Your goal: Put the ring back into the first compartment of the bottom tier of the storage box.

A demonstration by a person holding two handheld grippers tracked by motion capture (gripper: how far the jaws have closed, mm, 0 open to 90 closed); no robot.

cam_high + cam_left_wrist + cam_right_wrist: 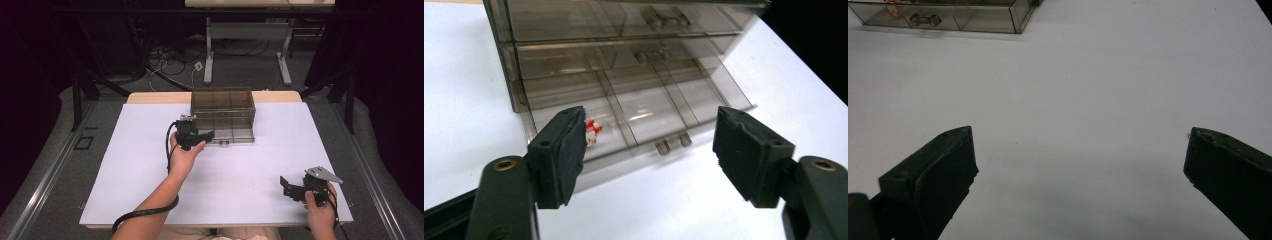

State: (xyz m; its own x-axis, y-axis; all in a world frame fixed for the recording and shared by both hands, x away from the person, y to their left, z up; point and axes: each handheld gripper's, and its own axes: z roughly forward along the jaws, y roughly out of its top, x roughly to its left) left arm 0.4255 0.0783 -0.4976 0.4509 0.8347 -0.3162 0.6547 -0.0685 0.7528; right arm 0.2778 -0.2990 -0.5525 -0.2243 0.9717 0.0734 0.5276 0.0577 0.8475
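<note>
Both pairs of black fingers stand spread apart with nothing between them. From where I stand, the left gripper (pixel 200 137) is held up at the front of a smoky, see-through drawer cabinet (pixel 223 101) that sits at the far middle of the white table (pixel 140 150). The person's left hand (pixel 184 156) lies palm up beneath it, and a thick black cable (pixel 145 212) loops back along the forearm toward the table's near edge.

Looking along the left gripper (pixel 649 150) in its own view, its pads (pixel 574 150) are wide apart and grip nothing. The cabinet (pixel 624 30) rises just beyond them, with two drawers pushed in above and the bottom drawer (pixel 659 107) pulled out toward the gripper. That drawer is split by dividers into compartments. A small red and white object (pixel 593 131) lies in the compartment nearest the left pad, partly hidden behind it, and I cannot tell what it is. A small handle (pixel 672 143) sticks out at the middle of the drawer's front edge.

The right gripper (pixel 292 189) rests low near the table's near right corner, well apart from the cabinet, with the right hand (pixel 320 212) around its grip and a grey three-cornered plate (pixel 324 174) on top. In the right gripper view, the right gripper (pixel 1078 170) is likewise released over bare white table (pixel 1088 100), and the cabinet (pixel 948 17) shows far off at the upper left.
</note>
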